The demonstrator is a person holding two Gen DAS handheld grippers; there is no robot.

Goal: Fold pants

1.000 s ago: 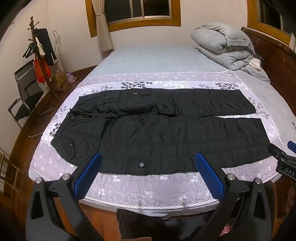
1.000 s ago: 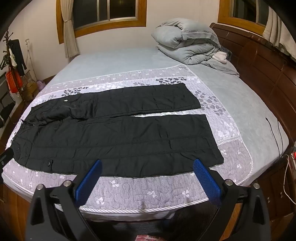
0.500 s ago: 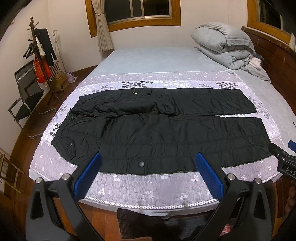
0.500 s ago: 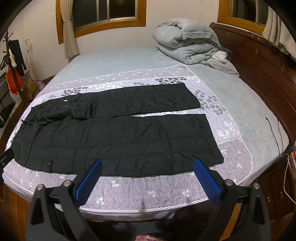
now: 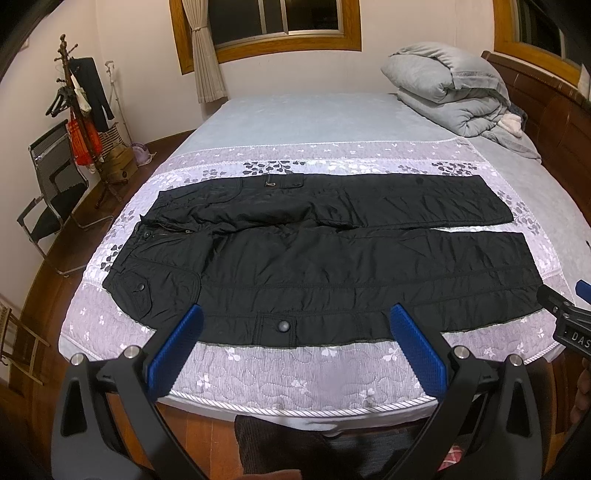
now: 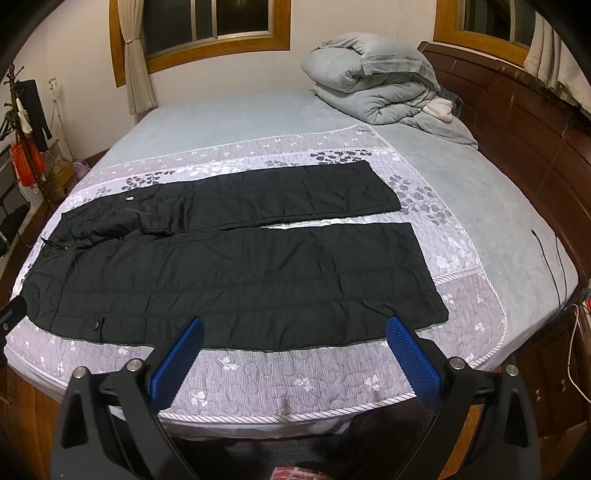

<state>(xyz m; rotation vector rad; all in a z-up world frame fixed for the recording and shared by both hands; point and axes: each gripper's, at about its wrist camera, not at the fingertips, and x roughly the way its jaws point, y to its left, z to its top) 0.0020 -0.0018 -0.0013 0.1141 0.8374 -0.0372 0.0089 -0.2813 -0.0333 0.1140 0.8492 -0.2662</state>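
Nothing has moved since earlier: both tongs, left tongs (image 5: 295, 343) and right tongs (image 6: 293, 341), hover wide open and empty. Black quilted pants (image 5: 325, 258) lie flat across the floral bed (image 5: 295, 373), waist left, legs pointing right.

A bedroom with white walls and a wood-framed window (image 5: 284, 22) above a wide bed (image 5: 314, 122), its dark wooden headboard (image 6: 524, 125) at right. A coat rack (image 5: 74, 107) and folding chair (image 5: 55, 184) stand at left on wooden floor; a grey duvet (image 6: 373, 81) sits folded upper right.
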